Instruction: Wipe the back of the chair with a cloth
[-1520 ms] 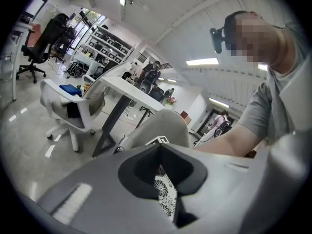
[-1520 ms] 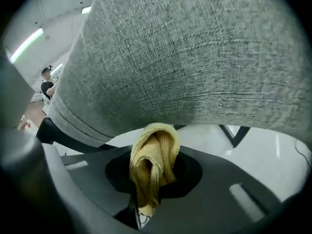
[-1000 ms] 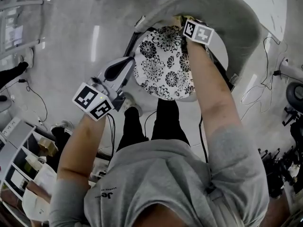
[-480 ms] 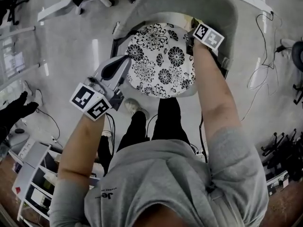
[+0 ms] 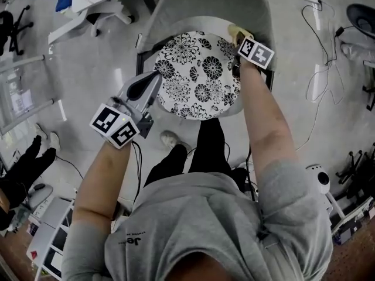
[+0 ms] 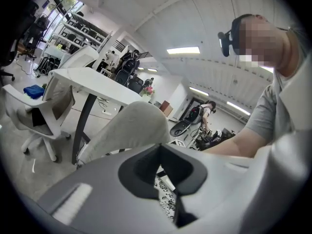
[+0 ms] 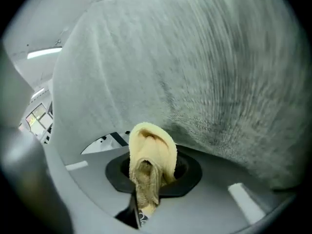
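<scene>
Only the right gripper view shows the grasp. The right gripper [image 7: 148, 189] has its fingers clamped on a yellow cloth [image 7: 152, 147], which bulges out past the fingertips. The grey chair back [image 7: 204, 67] fills the space just ahead of the fingers and above them. Whether the cloth actually touches the fabric cannot be told.

The head view adds the layout. The cloth sits at the inner face of the chair back, beyond the right fingertips, over the far right edge of a flowered cushion [image 5: 196, 75]. The right forearm [image 5: 263, 122] is stretched straight forward along the cushion's right side.

The left gripper [image 5: 151, 84] hangs off the cushion's near left edge, fingers pointed toward the chair, the left forearm [image 5: 105, 174] raised and angled forward. Its own view shows the fingers together with nothing between them, the chair back ahead of their tips and a white worktop [image 6: 92, 84] further on to the left.
</scene>
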`<state>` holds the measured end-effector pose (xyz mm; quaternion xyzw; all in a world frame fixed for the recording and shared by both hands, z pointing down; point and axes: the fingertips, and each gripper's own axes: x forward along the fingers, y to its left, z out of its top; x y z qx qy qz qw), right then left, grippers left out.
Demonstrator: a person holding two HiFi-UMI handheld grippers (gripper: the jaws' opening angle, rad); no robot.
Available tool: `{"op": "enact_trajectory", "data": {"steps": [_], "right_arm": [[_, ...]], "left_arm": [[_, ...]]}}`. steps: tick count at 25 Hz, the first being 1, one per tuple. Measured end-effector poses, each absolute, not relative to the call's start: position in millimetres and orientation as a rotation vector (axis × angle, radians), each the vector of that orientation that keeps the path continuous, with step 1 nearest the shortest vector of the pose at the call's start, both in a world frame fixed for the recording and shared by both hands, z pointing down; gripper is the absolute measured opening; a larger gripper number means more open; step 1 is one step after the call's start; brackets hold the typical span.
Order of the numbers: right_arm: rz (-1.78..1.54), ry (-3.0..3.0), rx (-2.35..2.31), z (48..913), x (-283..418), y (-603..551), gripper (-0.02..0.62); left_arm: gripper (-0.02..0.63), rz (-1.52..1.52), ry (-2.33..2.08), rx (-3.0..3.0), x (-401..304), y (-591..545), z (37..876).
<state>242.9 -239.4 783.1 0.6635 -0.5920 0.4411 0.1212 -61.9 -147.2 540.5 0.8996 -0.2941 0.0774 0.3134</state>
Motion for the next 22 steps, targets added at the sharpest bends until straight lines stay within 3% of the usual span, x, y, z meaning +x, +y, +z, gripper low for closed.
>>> {"op": "enact_trajectory", "data": {"steps": [7, 22], "right_arm": [[0.922, -2.066, 1.558, 667.1, 159.8, -240.2, 0.051], [0.510, -2.661, 0.696, 342.0, -110.0, -199.3, 0.051]], "left_arm": [[0.058, 0.110, -0.881, 2.432, -108.0, -127.7, 469.6], [0.058, -0.051, -1.555, 2.352, -314.7, -43.2, 255.6]]}}
